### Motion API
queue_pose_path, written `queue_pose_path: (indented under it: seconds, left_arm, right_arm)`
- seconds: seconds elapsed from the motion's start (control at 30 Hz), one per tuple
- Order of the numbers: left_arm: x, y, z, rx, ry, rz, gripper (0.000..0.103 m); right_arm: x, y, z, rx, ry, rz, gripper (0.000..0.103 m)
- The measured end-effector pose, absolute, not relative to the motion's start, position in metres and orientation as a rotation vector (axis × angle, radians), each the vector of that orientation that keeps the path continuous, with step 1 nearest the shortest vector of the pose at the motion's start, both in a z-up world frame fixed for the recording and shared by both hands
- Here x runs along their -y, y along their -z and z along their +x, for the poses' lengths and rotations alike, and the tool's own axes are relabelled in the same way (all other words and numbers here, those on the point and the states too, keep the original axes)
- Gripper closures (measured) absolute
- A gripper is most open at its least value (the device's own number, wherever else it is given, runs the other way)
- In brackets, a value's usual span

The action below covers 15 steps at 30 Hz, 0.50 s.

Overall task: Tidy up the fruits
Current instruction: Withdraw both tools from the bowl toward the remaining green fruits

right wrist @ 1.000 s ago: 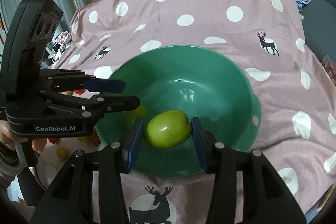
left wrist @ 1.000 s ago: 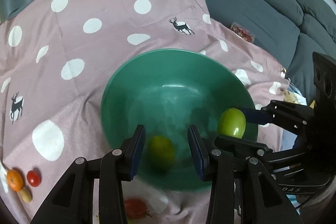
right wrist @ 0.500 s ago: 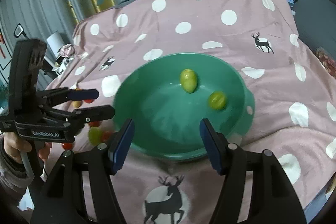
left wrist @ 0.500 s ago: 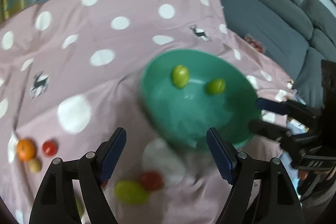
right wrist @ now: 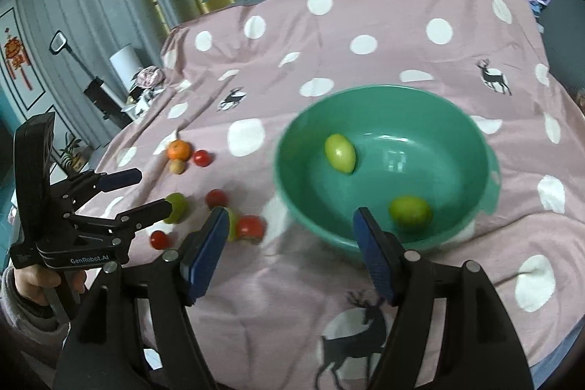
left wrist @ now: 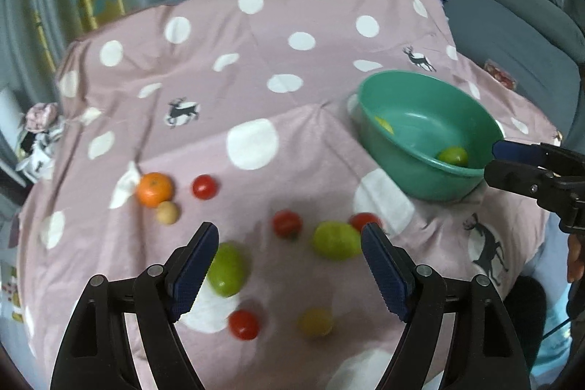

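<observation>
Fruits, smooth ovals, fill glossy bowl; both grippers' fingers released.

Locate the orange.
In the left wrist view the orange lies on the cloth at left, touching a small tan fruit, beside a red tomato.

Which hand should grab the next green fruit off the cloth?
Left. The left gripper is open right over the loose green fruits, while the right gripper, also open, sits beside the green bowl.
</observation>
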State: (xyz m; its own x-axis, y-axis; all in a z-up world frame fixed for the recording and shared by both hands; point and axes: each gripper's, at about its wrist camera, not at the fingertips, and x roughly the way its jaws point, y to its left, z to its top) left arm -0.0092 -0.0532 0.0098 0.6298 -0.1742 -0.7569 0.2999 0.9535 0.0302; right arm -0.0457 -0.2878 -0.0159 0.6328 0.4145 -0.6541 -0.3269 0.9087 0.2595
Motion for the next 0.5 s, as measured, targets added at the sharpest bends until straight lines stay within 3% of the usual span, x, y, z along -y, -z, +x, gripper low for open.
queue_pose_path:
  seconds: [0.5]
  left_arm:
    - [0.014,0.003,-0.025,-0.849,0.248,0.107,0.023]
  right_arm:
    - [0.231,0.016,-0.051,-0.829,-0.518,0.038,0.031]
